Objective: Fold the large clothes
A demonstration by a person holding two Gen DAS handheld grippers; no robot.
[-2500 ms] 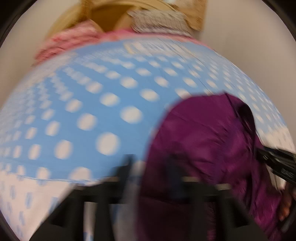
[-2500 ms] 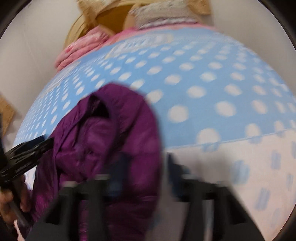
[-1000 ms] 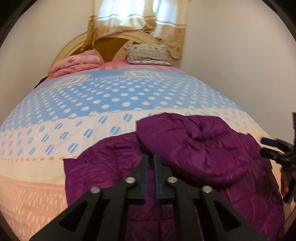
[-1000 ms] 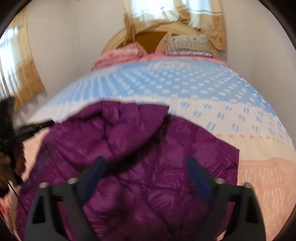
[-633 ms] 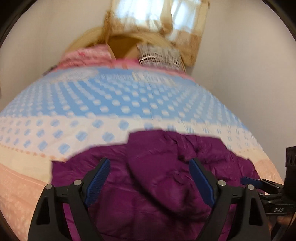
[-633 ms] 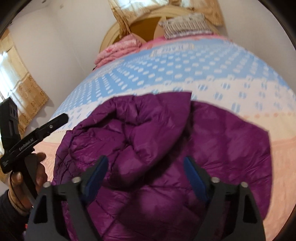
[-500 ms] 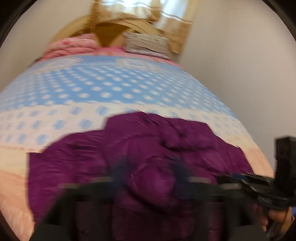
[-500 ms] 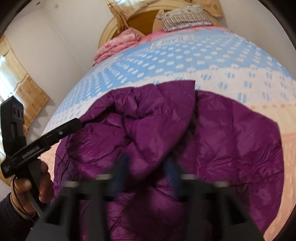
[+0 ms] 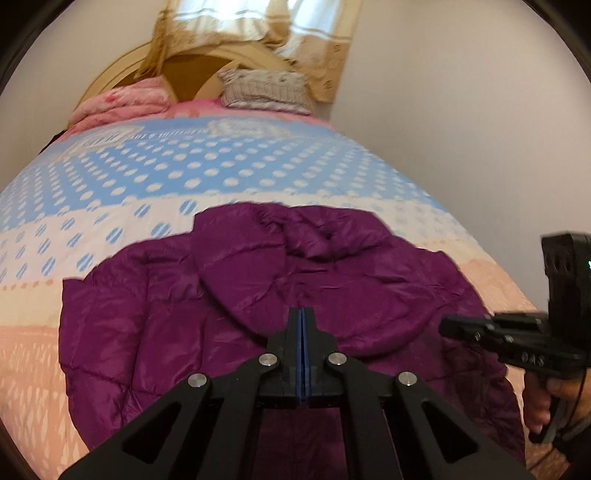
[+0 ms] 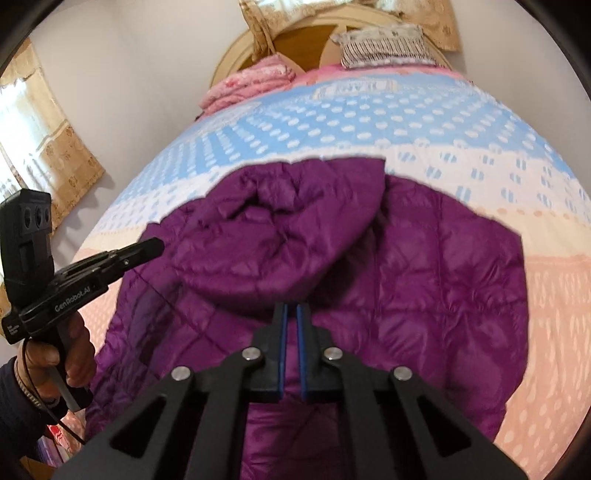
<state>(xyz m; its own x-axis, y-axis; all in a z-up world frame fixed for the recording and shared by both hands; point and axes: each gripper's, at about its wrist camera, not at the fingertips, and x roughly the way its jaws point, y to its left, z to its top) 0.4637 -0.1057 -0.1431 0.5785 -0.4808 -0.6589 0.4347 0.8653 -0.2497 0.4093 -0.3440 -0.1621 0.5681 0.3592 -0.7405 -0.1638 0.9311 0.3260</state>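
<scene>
A: Left hand-held gripper (image 9: 301, 314)?
B: Pads pressed together, nothing between; its side reads "GenRobot.AI".
A: Right hand-held gripper (image 10: 290, 310)?
B: Almost together, a thin gap, empty; "DAS" on its body.
A: The purple jacket (image 10: 332, 266)?
B: Spread on the bed (image 10: 369, 122), hood folded over the back.

both fisheye views are looking forward and downward along their own fingers, from the foot of the bed (image 9: 122, 177) toward the headboard (image 10: 295, 33), sitting close above the purple jacket (image 9: 229, 314). both are sharing the jacket, the bedspread and the pillow (image 10: 380, 48). the left view is catching the right gripper (image 9: 448, 326) at its right edge; the right view is catching the left gripper (image 10: 157, 245) at its left.
</scene>
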